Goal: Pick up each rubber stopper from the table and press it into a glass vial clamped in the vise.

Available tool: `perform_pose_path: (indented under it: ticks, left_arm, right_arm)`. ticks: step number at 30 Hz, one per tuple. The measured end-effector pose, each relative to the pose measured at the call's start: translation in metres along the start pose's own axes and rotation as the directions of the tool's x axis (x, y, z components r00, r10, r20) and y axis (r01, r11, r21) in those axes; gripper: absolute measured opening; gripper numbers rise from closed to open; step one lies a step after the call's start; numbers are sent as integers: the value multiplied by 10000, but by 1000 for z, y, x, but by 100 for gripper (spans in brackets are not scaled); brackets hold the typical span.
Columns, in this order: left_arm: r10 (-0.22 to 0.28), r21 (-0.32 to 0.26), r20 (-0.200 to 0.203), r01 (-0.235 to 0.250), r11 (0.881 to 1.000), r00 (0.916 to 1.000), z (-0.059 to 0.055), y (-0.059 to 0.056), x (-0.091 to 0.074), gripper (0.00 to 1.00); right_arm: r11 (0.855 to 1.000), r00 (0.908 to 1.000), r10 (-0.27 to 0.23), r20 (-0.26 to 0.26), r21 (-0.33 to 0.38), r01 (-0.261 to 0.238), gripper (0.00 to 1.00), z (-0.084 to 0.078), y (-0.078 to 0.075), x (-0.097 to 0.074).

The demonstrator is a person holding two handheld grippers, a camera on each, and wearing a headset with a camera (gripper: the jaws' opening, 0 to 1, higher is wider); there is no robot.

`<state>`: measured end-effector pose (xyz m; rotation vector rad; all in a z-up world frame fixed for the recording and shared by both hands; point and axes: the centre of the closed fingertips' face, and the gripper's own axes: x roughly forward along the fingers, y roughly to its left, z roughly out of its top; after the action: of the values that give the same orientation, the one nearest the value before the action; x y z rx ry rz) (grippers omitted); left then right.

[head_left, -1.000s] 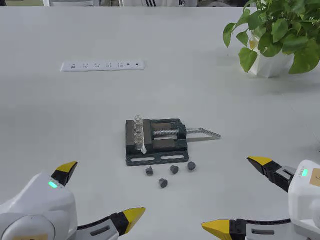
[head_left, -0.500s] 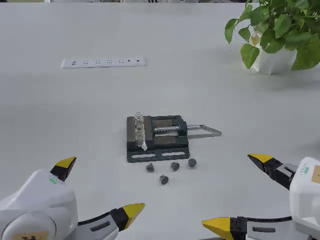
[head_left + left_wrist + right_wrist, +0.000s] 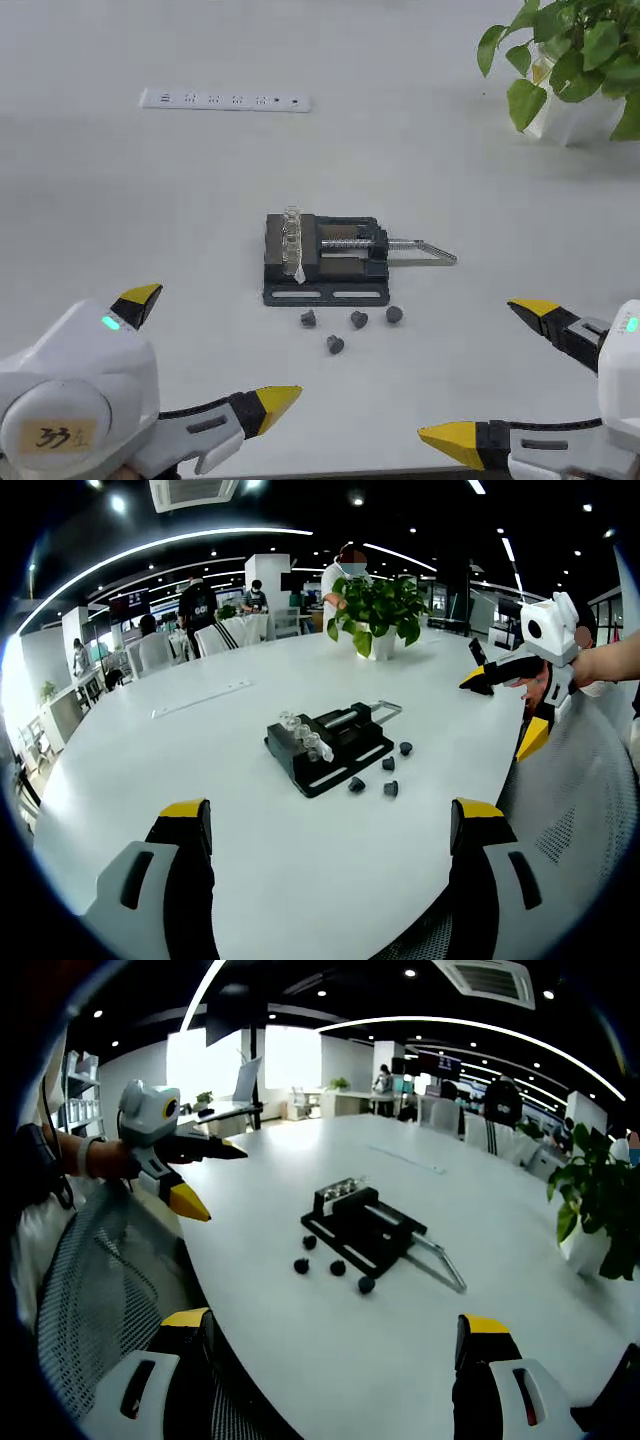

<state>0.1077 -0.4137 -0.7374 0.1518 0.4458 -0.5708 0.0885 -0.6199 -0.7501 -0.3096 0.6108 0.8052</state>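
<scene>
Four stoppers (image 3: 334,344), one vise (image 3: 345,270), one plant (image 3: 580,55)

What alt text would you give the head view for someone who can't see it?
A dark vise holding a row of glass vials sits on the white table, with four grey rubber stoppers loose just in front of it. The left gripper and right gripper hover open and empty nearer the camera. A power strip and a potted plant lie farther back.

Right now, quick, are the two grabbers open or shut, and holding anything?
Left gripper: open, holding nothing.
Right gripper: open, holding nothing.
</scene>
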Motion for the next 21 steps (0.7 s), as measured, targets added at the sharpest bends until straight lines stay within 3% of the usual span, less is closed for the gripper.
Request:
perform_pose_path:
  ticks: [7,10,13,17,19,21]
  left_arm:
    - [-4,106,-57,5,9999,10000,4,6,-1,99]
    - [-10,159,-140,13,9999,9999,3,11,-1,99]
    - [-29,326,-300,39,9995,9995,0,14,0,99]
    - [-109,491,-431,130,9987,9990,1,14,-1,99]
    - [-127,524,-454,151,9985,9989,2,14,0,99]
    - [-150,549,-521,179,9983,9985,1,13,0,99]
  right_arm:
    - [9901,9944,798,-687,-1097,-871,100,18,-10,14]
    - [9799,9871,1221,-1039,-1457,-1365,99,22,-13,20]
    - [9631,9730,1641,-1626,-1867,-1936,95,21,-16,26]
    - [9374,9552,1779,-2367,-2546,-2377,91,21,-23,35]
    - [9156,9393,1972,-2807,-2896,-2788,88,18,-24,41]
    - [8965,9292,1993,-3114,-3249,-3012,86,16,-28,48]
